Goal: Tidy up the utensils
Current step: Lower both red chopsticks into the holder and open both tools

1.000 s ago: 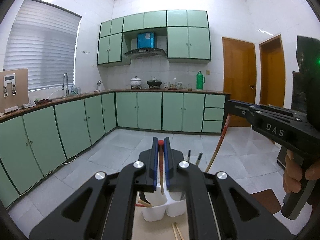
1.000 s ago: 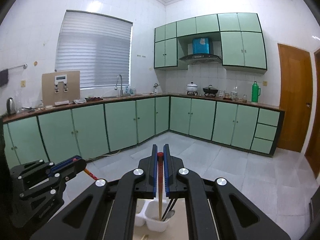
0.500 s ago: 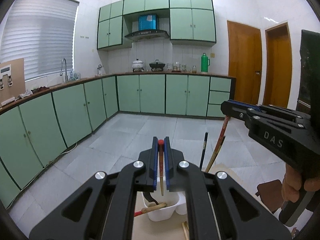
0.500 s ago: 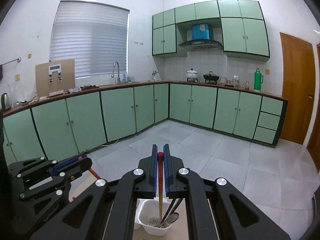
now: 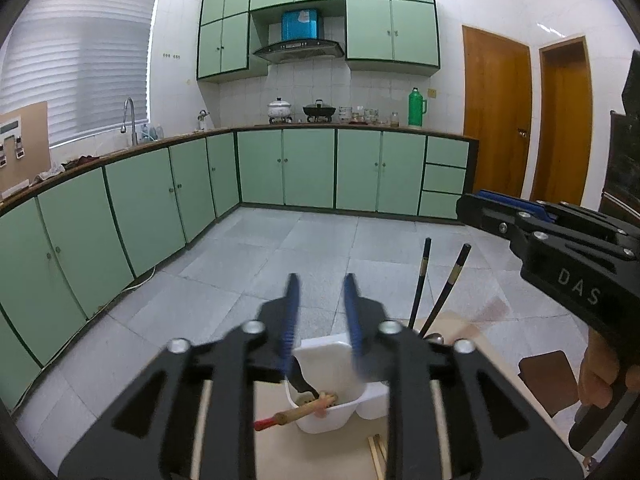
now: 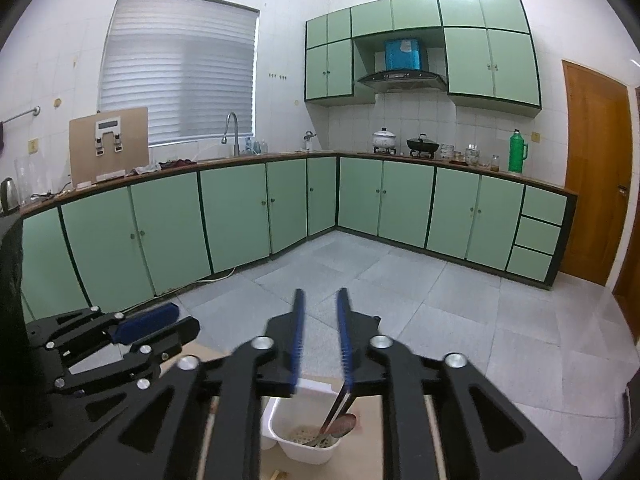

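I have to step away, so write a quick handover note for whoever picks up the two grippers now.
Left gripper: jaws have just been opening, nothing between them. It hangs over the white holder.
Right gripper: jaws also just been opening, empty, above the holder's other compartment.
Things: a red-tipped wooden utensil leans out of the left compartment; two black chopsticks and a spoon stand in the right one.
Done: these pieces are in the holder.
Left: loose wooden sticks lie on the table in front of the holder.

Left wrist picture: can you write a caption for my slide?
Open left gripper above a white utensil holder with a red-tipped wooden utensil in it and dark chopsticks behind.
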A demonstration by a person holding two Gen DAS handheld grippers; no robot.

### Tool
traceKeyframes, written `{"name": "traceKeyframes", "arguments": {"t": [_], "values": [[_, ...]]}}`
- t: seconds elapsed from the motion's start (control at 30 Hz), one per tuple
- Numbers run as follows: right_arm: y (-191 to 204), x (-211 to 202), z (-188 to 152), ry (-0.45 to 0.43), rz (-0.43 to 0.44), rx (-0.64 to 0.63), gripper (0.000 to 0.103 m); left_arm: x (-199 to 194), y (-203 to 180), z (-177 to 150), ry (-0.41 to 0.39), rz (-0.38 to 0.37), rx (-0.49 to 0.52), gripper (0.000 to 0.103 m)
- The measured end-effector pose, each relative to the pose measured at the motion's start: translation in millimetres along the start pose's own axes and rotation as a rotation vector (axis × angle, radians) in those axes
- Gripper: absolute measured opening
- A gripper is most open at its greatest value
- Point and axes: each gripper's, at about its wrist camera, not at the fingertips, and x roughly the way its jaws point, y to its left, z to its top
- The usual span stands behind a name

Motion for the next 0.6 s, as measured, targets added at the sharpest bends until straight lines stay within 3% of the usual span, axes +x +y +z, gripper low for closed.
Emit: {"name": "traceKeyframes", "arguments": {"t": [0.2,0.3,0.6], "values": [[-7.7,-14.7,-1.8,-0.023,-0.026,0.025,0.05,-15.3,-1.1,3.7,-0.028,0.002,0.0,0.039],[-13.1,-22.8,-5.3,-0.029,-0.034,0.038,0.057,-25.3,-2.2,0.2,-0.041,0.007,-0.002,0.053],[-20.6,-54.8,-40.2,-0.014,-0.049,0.081,0.076,-60.0,2.2,-24.0,-0.044,-0.009,-0.039,0.066]]}}
